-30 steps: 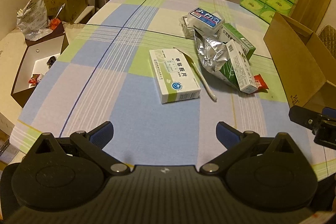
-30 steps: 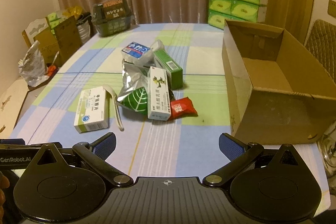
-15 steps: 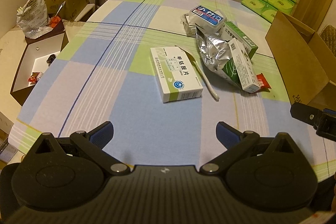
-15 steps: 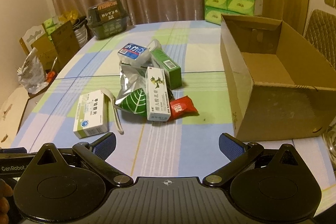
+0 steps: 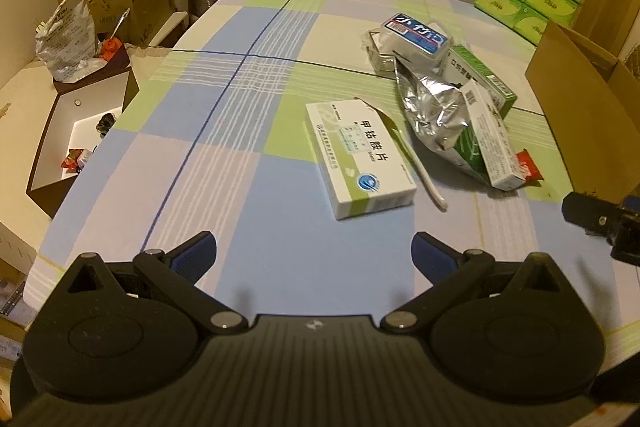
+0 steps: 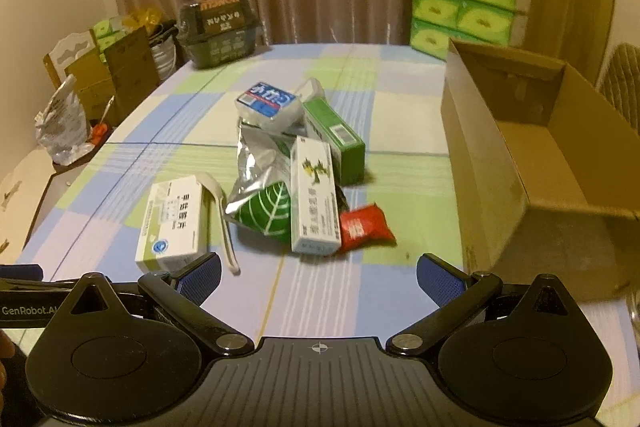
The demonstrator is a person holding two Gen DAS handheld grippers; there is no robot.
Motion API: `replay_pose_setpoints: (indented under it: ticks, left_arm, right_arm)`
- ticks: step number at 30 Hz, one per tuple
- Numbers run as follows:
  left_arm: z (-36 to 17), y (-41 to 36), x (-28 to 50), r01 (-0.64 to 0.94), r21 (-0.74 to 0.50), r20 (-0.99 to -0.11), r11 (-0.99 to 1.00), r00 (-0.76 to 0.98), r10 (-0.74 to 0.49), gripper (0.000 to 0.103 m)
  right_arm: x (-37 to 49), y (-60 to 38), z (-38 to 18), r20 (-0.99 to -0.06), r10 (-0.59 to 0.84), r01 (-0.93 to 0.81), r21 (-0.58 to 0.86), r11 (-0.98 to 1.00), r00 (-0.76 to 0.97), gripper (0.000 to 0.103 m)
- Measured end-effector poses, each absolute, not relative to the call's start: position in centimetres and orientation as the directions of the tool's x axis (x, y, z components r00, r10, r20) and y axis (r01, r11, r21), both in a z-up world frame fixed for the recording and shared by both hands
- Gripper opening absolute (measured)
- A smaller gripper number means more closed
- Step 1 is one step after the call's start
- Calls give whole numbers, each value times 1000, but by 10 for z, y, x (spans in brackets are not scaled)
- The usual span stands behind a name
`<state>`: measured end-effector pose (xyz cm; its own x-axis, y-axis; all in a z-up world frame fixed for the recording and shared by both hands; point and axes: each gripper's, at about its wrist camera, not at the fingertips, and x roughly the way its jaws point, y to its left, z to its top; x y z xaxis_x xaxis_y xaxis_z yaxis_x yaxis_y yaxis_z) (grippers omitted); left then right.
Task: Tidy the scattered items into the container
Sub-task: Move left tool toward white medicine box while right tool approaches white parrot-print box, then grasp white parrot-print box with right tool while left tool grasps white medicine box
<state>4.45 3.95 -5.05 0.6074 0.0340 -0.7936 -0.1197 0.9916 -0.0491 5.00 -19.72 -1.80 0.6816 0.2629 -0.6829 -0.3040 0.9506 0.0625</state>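
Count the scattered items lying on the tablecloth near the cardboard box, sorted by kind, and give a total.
Cartons: 3 (white-and-green carton, tall white carton, dark green carton)
Tissue packs: 1 (blue-labelled pack)
Foil bags: 1 (silver bag with a leaf print)
Red sachets: 1 (red sachet)
Plastic spoons: 1 (white spoon)
Total: 7
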Motion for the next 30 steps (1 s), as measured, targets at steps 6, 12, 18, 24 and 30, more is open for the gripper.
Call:
replay_pose_setpoints:
  ticks: [6, 12, 18, 24, 30]
  left_arm:
    - [-55, 43, 59, -108, -33, -794, 994, 607, 40, 102]
    - [-59, 43, 79, -74, -33, -792, 997, 611, 19, 102]
    - [-63, 41, 99, -49, -29, -789, 998, 615, 7, 102]
    - [-71, 35, 122, -26, -27, -788, 999, 616, -5, 102]
    - [-83, 27, 141, -13, -28, -794, 1000, 607, -15, 102]
  right_arm:
    - [73, -187, -20, -659, 250, -330, 3, 944, 709, 101]
    - [108, -185, -33, -675, 272, -353, 19, 935, 686, 81]
    - [133, -182, -49, -701, 295, -383, 34, 923, 649, 64]
    - [153, -181, -63, -723, 308, -387, 60, 920, 619, 56]
    - [167, -180, -74, -730, 326, -398, 81, 914, 601, 49]
